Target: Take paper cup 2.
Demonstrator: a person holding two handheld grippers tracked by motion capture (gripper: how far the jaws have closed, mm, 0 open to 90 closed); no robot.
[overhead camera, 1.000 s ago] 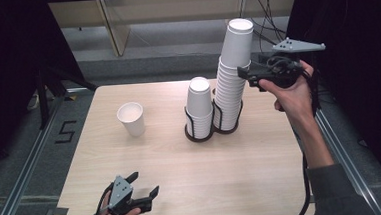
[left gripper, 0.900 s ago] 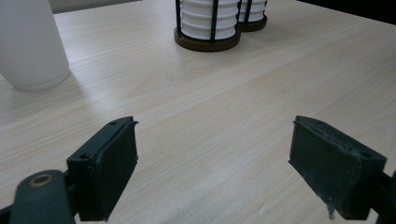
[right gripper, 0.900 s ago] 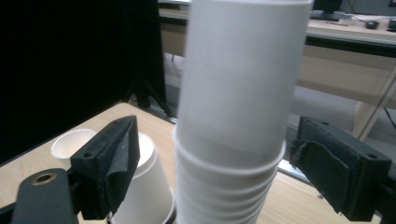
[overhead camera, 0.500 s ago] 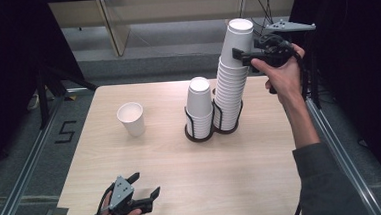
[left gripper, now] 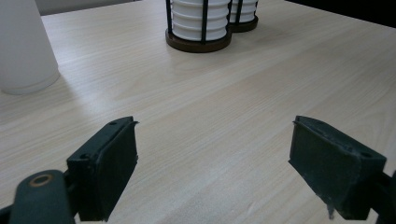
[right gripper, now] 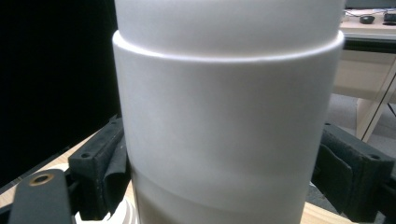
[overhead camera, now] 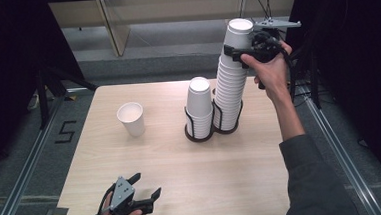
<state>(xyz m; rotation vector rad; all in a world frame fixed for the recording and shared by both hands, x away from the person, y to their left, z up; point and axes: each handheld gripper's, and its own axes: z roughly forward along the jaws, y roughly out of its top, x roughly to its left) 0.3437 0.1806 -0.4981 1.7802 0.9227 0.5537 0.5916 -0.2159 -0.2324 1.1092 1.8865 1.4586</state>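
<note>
A tall stack of white paper cups (overhead camera: 229, 85) stands in a black wire holder (overhead camera: 200, 134) on the wooden table (overhead camera: 243, 179), beside a shorter stack (overhead camera: 199, 102). My right gripper (overhead camera: 239, 47) is raised to the top of the tall stack, one jaw on each side of the top cup (right gripper: 224, 121), with both pads (right gripper: 105, 168) against its wall. One lone cup (overhead camera: 131, 118) stands upright at the left. My left gripper (overhead camera: 145, 185) rests low at the table's near edge, jaws (left gripper: 215, 168) apart over bare wood.
The holder's base (left gripper: 198, 44) and the lone cup (left gripper: 23, 51) lie ahead of the left gripper. A person's forearm (overhead camera: 289, 116) reaches in along the table's right side. Dark floor and metal rails (overhead camera: 26, 162) surround the table.
My right gripper has climbed from the upper part of the tall stack to its very top and shifted slightly back. The left gripper has stayed put.
</note>
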